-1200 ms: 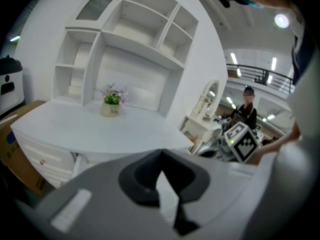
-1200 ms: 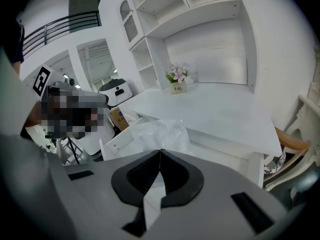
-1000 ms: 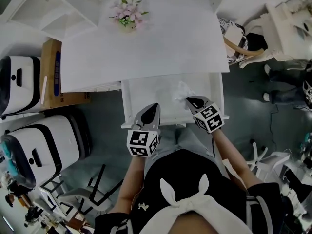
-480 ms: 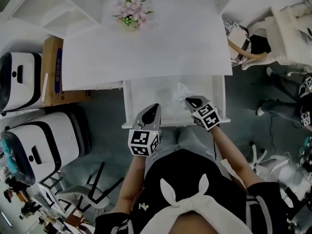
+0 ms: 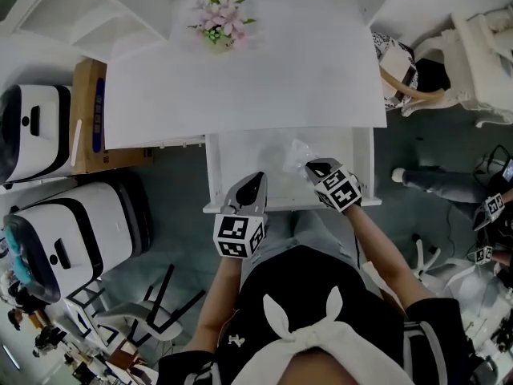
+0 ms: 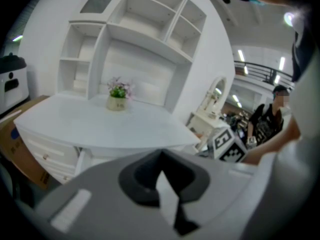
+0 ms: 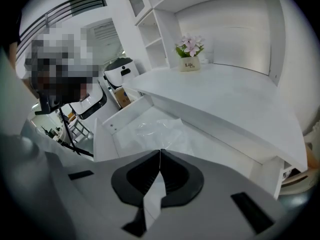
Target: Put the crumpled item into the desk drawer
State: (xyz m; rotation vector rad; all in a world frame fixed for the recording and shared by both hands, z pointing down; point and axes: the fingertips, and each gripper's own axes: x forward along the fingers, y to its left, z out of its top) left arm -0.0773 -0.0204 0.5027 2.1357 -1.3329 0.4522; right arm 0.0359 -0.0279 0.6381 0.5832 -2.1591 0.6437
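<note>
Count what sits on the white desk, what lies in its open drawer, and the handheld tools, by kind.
Small pot of pink flowers: 1
Crumpled clear plastic item: 1
Grey handheld tools: 2 (left tool, right tool)
Total: 4

A crumpled item [image 5: 297, 151] lies in the open drawer [image 5: 237, 149], near the right tongs [image 5: 315, 166].

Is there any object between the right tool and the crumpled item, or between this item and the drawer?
Nothing visible stands in the way. The crumpled item lies inside the open drawer, just ahead of the right tool, and only the bare drawer bottom shows around it.
</note>
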